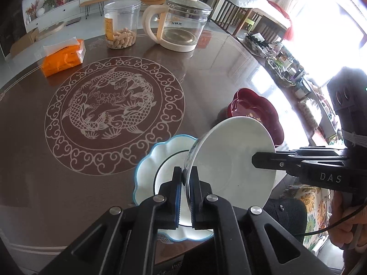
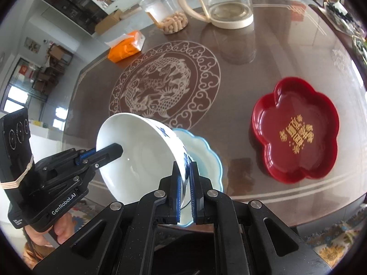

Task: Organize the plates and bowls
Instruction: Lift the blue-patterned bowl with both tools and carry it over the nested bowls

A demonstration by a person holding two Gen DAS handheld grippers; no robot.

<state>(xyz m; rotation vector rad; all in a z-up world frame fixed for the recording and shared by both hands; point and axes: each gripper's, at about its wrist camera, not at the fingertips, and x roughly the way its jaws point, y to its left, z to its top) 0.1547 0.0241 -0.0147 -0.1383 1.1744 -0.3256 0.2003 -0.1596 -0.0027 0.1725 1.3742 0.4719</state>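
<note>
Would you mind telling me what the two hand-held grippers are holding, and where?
Both hold one white bowl by its rim: the left hand-held gripper and right hand-held gripper clamp opposite sides.

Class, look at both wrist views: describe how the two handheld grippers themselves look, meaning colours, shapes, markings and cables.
Both are black, angular tools with silver rivets and blue pads inside the fingers. The left gripper carries white "GenRobot.AI" lettering and a dark block tied on with pale bands, seen in the right wrist view. The right gripper shows "DAS" lettering and a thin black cable near its handle in the left wrist view.
</note>
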